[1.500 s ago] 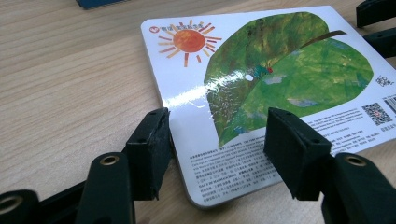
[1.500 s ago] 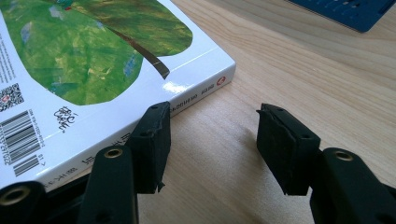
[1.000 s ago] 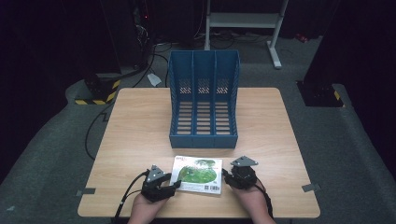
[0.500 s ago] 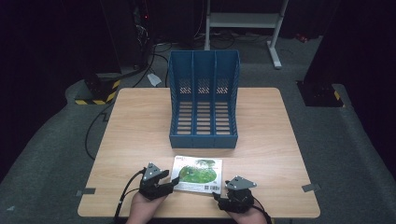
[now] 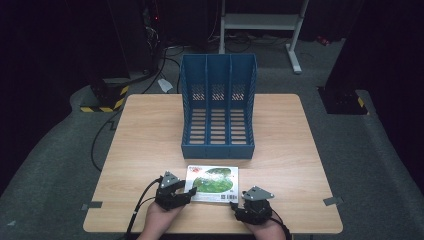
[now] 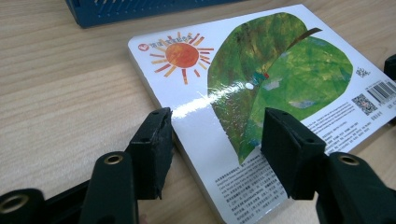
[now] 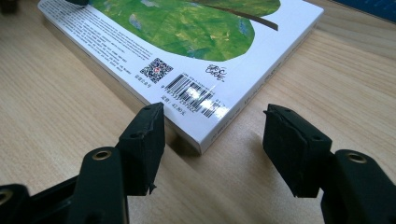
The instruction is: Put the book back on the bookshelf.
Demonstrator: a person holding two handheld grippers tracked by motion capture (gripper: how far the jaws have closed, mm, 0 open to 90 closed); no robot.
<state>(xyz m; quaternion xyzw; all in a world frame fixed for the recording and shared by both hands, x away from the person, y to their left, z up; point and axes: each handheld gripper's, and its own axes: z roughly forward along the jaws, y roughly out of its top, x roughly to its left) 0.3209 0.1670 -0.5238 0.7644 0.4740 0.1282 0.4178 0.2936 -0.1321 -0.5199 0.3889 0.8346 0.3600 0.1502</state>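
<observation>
Black jaws of the left hand-held gripper stand apart at the near edge of the pale wood counter. In the left gripper view they straddle the near left corner of the picture book: one jaw sits beside its edge, the other over its cover, and no pad presses on it. They have just been opening. At about 3 o'clock from it, the right hand-held gripper faces the book's near right corner by the barcode. Its jaws are spread to either side of that corner, clear of it, after just closing a little. That white book with a green leaf and an orange sun lies flat between the two, near the counter's front edge. Farther off at 12 o'clock, a blue three-slot file rack stands mid-counter, just beyond the book.
</observation>
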